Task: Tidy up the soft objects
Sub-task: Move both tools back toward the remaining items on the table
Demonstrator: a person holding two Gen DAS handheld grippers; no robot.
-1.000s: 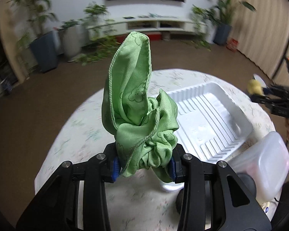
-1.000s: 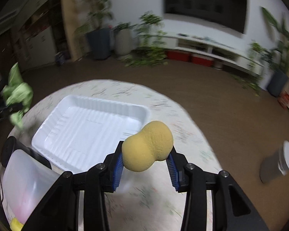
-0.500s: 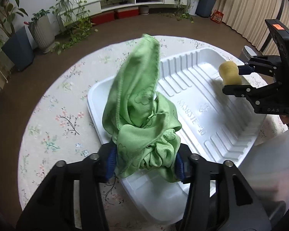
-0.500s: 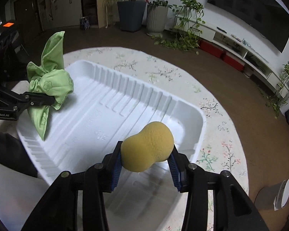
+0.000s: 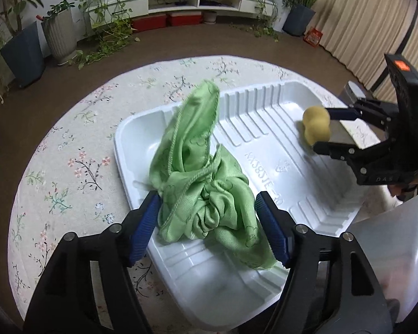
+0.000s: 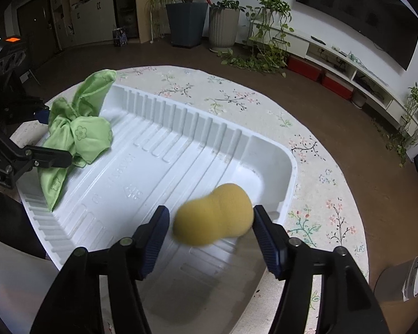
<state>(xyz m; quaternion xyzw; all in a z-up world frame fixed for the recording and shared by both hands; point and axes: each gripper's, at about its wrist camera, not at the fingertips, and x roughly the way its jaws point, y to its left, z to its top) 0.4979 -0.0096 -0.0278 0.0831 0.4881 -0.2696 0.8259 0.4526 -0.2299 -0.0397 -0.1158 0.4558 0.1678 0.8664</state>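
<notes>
In the left wrist view, a crumpled light-green satin cloth (image 5: 206, 194) lies in the lower middle of the frame, on the near end of a white ribbed plastic tray (image 5: 267, 150), slumped between the blue-padded black fingers of the left gripper (image 5: 207, 222). Its jaws have just been opening and now stand apart, the cloth loose between them and only brushing the pads. At the right edge of that frame the right gripper (image 5: 321, 129) reaches in over the tray. In the right wrist view, a yellow peanut-shaped foam sponge (image 6: 213, 218) sits low in the middle of the frame, between the right gripper's spread fingers; these jaws too have just been opening. A gap shows at the left pad, while the sponge's right end is blurred, so contact there cannot be told. The tray rests on a round table with a floral cloth (image 6: 237, 97). A translucent plastic container (image 5: 390, 253) is cut off at the lower right of the left view.
</notes>
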